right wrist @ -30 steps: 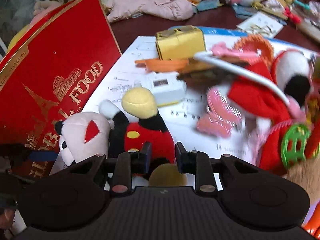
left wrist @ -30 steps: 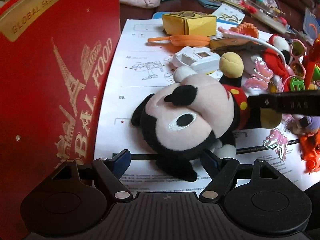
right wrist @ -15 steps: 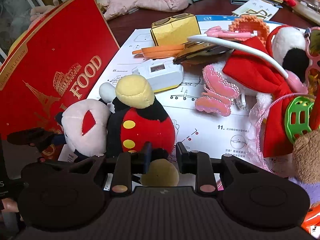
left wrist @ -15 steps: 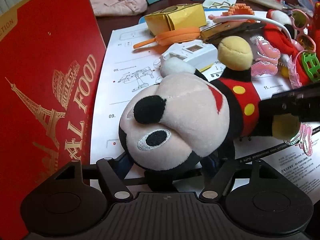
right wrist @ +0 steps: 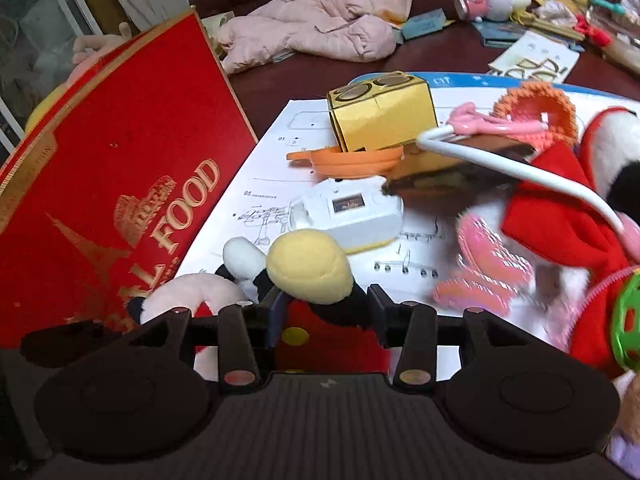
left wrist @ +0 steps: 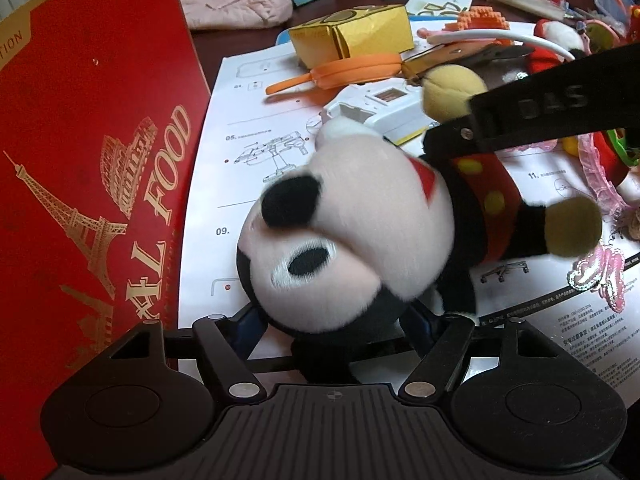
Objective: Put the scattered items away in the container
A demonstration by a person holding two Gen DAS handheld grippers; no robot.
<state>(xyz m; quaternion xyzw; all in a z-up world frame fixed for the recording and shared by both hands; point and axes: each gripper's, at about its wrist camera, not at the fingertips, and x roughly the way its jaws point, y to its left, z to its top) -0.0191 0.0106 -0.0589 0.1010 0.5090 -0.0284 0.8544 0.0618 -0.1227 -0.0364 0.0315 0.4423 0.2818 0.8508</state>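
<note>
Change: the plush mouse point(left wrist: 360, 240) has come closer to the left gripper point(left wrist: 332, 320) over the last second, its head now filling the space between the left fingers, while the right gripper point(right wrist: 324, 312) has moved up from the foot to the red body.
Left fingers: clenched on the black back of the head, as far as the blurred view lets one judge.
Right fingers: opening, the red body and one yellow foot between them; contact is loosening.
Meaning for the task: the toy looks to be passing from the right gripper to the left, the likely step before it goes into the red box point(left wrist: 92, 184).
Toy's look: soft, pale face, black nose and ear, red shorts with yellow dots, yellow feet; lying on its side.
Toy's place: just right of the red box, over the white instruction sheet point(left wrist: 256, 128) on the worktop, not yet inside.
</note>
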